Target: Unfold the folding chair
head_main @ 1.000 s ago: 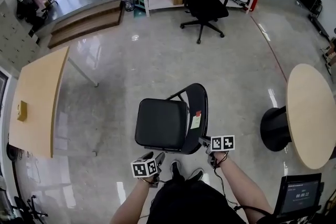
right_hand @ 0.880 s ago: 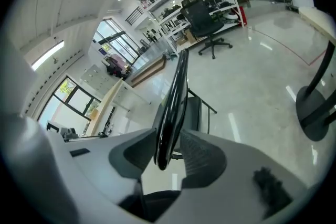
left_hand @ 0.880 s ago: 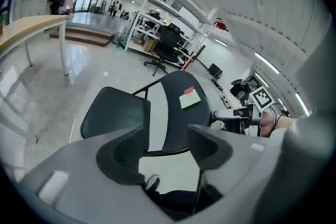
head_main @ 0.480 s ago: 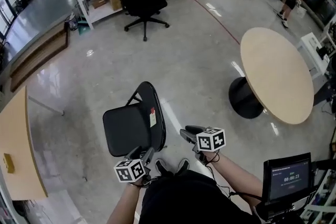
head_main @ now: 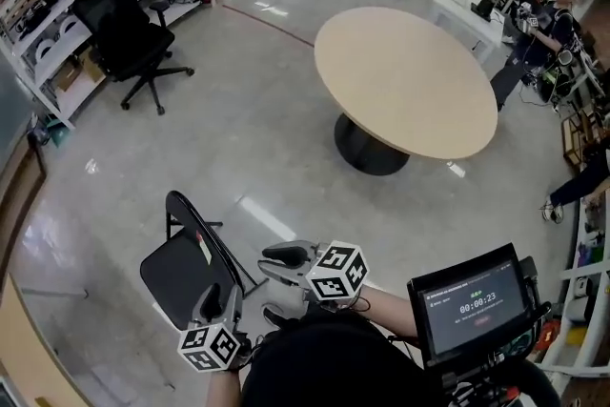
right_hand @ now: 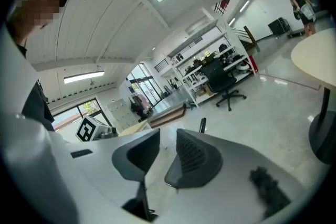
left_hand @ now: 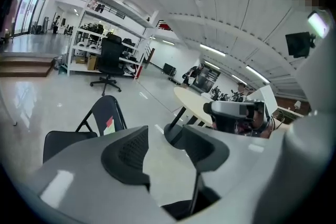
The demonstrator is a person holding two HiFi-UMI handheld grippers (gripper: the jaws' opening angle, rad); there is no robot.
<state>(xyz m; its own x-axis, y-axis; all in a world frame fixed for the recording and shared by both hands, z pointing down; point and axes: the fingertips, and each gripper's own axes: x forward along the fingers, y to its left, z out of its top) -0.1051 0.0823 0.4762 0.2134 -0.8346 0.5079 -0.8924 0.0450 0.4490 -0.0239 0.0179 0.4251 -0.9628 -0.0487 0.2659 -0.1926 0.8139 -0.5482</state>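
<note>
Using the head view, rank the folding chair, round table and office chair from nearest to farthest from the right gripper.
1. Folding chair, just left of the right gripper.
2. Round table, ahead to the right.
3. Office chair, far upper left.

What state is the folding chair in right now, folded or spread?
Spread: the folding chair stands on the floor with its seat down flat in front of the upright back.
</note>
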